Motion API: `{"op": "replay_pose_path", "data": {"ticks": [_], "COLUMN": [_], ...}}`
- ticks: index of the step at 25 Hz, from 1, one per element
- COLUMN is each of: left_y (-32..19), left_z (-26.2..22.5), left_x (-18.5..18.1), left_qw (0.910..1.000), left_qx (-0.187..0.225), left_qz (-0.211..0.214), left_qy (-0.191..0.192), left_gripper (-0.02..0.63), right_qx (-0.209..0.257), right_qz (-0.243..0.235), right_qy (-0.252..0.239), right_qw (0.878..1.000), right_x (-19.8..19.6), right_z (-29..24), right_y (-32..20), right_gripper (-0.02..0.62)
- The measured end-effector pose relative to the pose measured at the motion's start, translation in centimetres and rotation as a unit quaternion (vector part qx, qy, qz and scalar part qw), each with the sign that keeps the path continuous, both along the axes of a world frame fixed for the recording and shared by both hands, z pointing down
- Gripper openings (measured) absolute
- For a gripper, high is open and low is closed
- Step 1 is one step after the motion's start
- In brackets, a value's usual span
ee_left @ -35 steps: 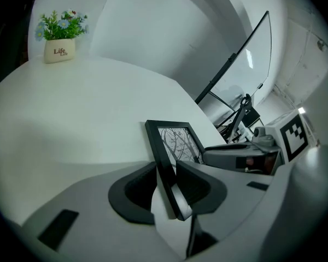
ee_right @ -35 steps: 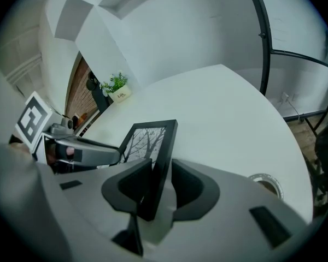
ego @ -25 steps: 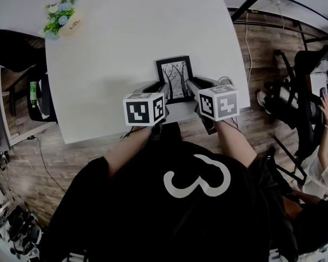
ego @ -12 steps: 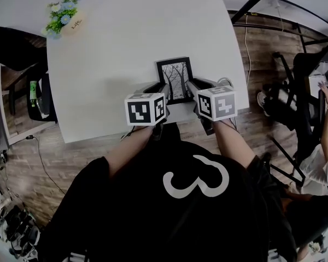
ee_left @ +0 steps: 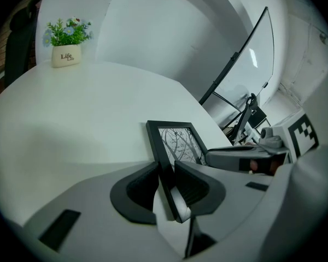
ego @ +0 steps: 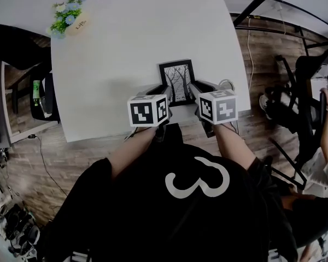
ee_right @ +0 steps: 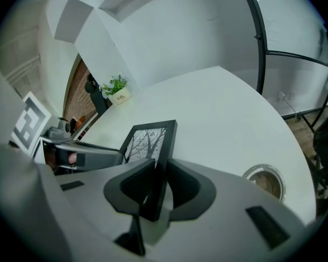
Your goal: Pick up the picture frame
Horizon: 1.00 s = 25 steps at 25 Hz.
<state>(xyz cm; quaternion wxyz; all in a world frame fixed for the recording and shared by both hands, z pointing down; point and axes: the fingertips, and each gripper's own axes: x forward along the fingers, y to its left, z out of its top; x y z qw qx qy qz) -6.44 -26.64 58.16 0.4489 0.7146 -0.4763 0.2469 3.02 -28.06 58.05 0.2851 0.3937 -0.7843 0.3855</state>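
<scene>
Right now the frame [ego: 176,81] sits just below the middle of the head view, on the white counter [ego: 126,48] close to its near edge. It looks propped back on a strut rather than lying flat, though I can't be sure of that from above. Its long axis runs up the picture, away from the person, so the two long sides face left and right. That matters for the lift, because each gripper has taken one of those sides. The left gripper [ee_left: 165,173] straddles the left rail low down near the bottom corner. Its jaws have just been closing, and the black rail stands between the pads with both of them seeming to touch it. The right gripper [ee_right: 159,171] mirrors this on the right rail. Its jaws have also just been closing, only a rail's width apart, and the edge looks pinched between them. Neither hand is nearer, as both sit level with each other at the lower end of the frame. I'd judge the grasp about made and the lift not begun. The next move needs both hands to rise together, or the upper end may tip.
</scene>
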Motion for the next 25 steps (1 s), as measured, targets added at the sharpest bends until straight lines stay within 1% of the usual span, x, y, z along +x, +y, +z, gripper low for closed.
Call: {"op": "replay_pose_path", "data": {"ticks": [4,12,19,23,25], "left_y": [0.4,1.2,2.1,2.7,3.0], "left_z": [-0.3,-1.6,-3.5,-4.4,-5.0], "left_x": [-0.1,-0.4,-0.2,0.2,0.3], "left_qw": [1.0,0.9997,0.998,0.997,0.9964], "left_qx": [0.004,0.024,0.061,0.075,0.083], "left_qz": [0.0,-0.001,0.003,0.007,0.01], "left_qy": [-0.001,-0.01,-0.017,-0.017,-0.016], "left_gripper": [0.1,0.1,0.098,0.098,0.098], "right_qx": [0.006,0.031,0.064,0.076,0.089], "right_qz": [0.001,-0.006,-0.007,-0.004,-0.002], "right_qy": [-0.009,-0.005,-0.011,-0.016,-0.017], "right_qw": [1.0,0.999,0.998,0.997,0.996], "right_x": [-0.1,-0.5,-0.3,0.1,0.2], "right_z": [-0.4,-1.7,-3.5,-4.4,-5.0], "right_y": [0.3,1.1,2.0,2.7,3.0], "right_gripper": [0.089,0.089,0.089,0.089,0.089]}}
